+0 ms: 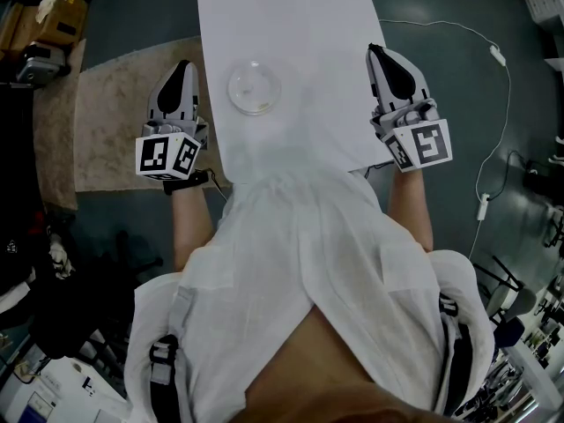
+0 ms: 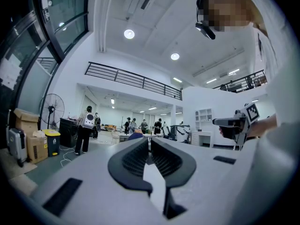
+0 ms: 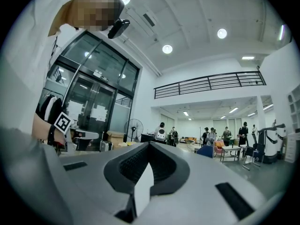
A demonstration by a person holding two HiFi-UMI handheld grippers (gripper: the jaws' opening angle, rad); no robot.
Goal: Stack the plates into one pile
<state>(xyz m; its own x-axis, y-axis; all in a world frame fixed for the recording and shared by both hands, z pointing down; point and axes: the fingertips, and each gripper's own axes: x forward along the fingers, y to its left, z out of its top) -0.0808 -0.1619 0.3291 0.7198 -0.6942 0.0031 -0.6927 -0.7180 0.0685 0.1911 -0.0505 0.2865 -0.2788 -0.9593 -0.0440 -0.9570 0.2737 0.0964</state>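
Observation:
A round clear plate (image 1: 254, 87) lies on the white table (image 1: 300, 25), near its front edge; I cannot tell whether more plates lie under it. My left gripper (image 1: 184, 64) hangs off the table's left side over a rug, jaws shut and holding nothing. My right gripper (image 1: 374, 51) is at the table's right edge, also shut and holding nothing. Both point level, away from the person, with the plate between them. In the left gripper view the closed jaws (image 2: 149, 144) face a large hall and the right gripper (image 2: 233, 125) shows at the right. The right gripper view shows its closed jaws (image 3: 149, 146).
A beige rug (image 1: 115, 122) lies left of the table. A white cable (image 1: 493, 55) runs over the dark floor at the right. Boxes (image 1: 44, 16) and a case stand at the far left. A fan (image 2: 52, 108) and several people stand far off in the hall.

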